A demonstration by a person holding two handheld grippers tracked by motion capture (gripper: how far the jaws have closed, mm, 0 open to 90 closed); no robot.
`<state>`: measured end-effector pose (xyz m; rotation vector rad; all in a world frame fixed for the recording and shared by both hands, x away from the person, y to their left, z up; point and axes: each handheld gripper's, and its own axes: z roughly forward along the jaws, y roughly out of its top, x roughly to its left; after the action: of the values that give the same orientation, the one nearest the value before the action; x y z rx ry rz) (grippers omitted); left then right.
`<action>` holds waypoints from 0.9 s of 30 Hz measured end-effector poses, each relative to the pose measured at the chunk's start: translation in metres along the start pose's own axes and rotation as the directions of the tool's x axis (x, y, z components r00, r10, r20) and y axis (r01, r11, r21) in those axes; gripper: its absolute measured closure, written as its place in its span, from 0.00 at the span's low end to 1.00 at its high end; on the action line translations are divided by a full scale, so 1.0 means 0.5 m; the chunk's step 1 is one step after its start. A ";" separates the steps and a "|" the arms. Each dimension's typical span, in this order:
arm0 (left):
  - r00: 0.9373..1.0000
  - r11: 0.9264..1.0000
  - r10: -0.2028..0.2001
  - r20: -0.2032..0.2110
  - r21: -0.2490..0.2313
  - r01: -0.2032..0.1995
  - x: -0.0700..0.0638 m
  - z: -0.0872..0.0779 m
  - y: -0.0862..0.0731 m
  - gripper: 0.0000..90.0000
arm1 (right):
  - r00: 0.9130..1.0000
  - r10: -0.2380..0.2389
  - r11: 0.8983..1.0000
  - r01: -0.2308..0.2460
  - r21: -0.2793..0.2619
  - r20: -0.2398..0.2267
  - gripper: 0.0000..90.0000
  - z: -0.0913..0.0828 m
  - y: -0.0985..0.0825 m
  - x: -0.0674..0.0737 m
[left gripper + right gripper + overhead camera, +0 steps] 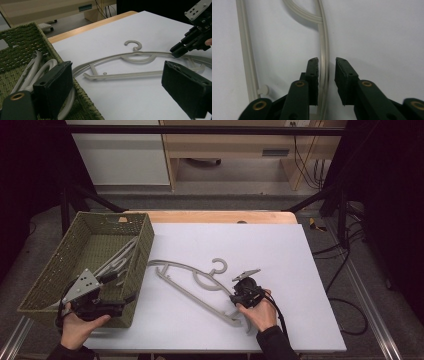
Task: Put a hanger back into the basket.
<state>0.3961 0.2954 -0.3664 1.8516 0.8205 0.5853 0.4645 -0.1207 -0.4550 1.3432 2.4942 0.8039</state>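
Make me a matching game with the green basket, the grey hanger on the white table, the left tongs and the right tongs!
Things:
1. woven green basket
2. grey plastic hanger on the white table
3. left tongs
4. right tongs

States:
A. open wide beside the basket
B. holds more grey hangers
C. open, straddling a hanger arm
D. lying flat

Pairs: 1-B, 2-D, 3-A, 4-C

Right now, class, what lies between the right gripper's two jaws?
In the right gripper view, the right gripper has its jaws open astride the curved arm of the grey hanger, which lies on the white table. They have not closed on it.
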 end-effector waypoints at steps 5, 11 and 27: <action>1.000 1.000 0.005 0.004 0.006 -0.005 -0.002 0.003 0.000 0.11 | 1.000 0.004 1.000 -0.004 0.021 0.003 0.75 0.005 -0.011 0.004; 1.000 1.000 0.002 0.004 0.009 -0.002 -0.002 0.004 -0.001 0.11 | 0.998 -0.029 0.999 0.027 0.040 0.052 0.79 0.009 -0.008 0.015; 1.000 1.000 0.007 0.006 0.016 -0.007 -0.004 0.005 -0.001 0.11 | 1.000 0.015 0.999 -0.016 0.050 0.020 0.92 0.008 -0.001 0.008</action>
<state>0.3967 0.2926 -0.3678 1.8701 0.8174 0.5790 0.4636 -0.1159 -0.4582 1.3813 2.5084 0.7325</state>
